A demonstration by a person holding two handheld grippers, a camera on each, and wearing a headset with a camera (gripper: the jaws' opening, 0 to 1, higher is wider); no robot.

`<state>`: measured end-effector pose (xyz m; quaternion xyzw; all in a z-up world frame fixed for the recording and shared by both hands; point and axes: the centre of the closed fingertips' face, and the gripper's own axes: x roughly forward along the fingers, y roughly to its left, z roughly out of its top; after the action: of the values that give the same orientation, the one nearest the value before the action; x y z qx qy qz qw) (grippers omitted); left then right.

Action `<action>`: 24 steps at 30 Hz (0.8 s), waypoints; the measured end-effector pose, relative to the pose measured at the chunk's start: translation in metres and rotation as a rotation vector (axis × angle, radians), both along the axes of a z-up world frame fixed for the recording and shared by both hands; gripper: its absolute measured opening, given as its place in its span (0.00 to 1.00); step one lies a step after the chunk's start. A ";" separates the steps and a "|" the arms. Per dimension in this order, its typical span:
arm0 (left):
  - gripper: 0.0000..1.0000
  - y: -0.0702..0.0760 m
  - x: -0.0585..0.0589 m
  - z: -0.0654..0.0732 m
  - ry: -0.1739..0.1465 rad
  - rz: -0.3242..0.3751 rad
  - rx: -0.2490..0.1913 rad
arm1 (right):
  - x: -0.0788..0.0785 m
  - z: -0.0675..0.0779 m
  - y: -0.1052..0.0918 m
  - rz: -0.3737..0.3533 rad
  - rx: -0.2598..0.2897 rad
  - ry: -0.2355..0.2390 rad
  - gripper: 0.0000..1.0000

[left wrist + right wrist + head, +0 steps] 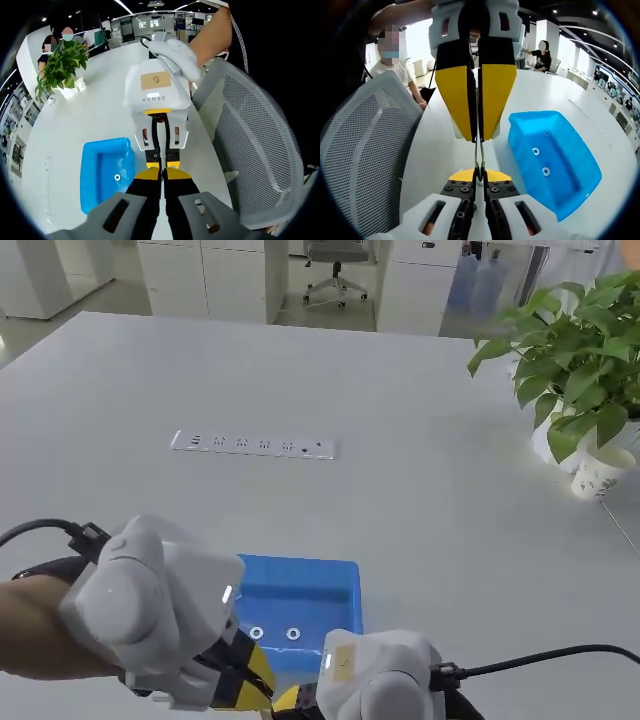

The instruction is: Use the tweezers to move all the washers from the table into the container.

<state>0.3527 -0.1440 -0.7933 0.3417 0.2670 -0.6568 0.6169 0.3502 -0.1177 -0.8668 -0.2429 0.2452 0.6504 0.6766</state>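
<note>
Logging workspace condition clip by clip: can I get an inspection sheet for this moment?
Surface: white table.
Job's things: blue container holding two washers; thin tweezers spanning the two grippers' tips.
Clutter: power strip, potted plant.
Grippers: left gripper and right gripper face each other tip to tip, both apparently shut on the tweezers.
Cables: black cables, one trailing from each gripper.
Surroundings: mesh chair, cabinets, people behind.

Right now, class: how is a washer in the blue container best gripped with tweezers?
Probably by the ring's band: one tip of the tweezers through the hole, one outside. The washer lies flat on the container floor, so come down from above, inside the walls.
</note>
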 end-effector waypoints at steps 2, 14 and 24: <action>0.04 0.000 0.000 -0.001 -0.001 0.000 0.005 | 0.001 0.000 -0.001 -0.001 -0.003 -0.004 0.07; 0.04 0.002 -0.002 -0.003 0.000 -0.005 0.015 | -0.001 -0.001 0.000 0.019 -0.014 -0.018 0.09; 0.04 0.002 -0.004 -0.004 0.001 -0.006 0.013 | -0.001 -0.002 0.001 0.017 -0.009 -0.015 0.09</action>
<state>0.3491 -0.1419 -0.7976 0.3462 0.2708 -0.6570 0.6125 0.3488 -0.1162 -0.8689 -0.2529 0.2410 0.6534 0.6716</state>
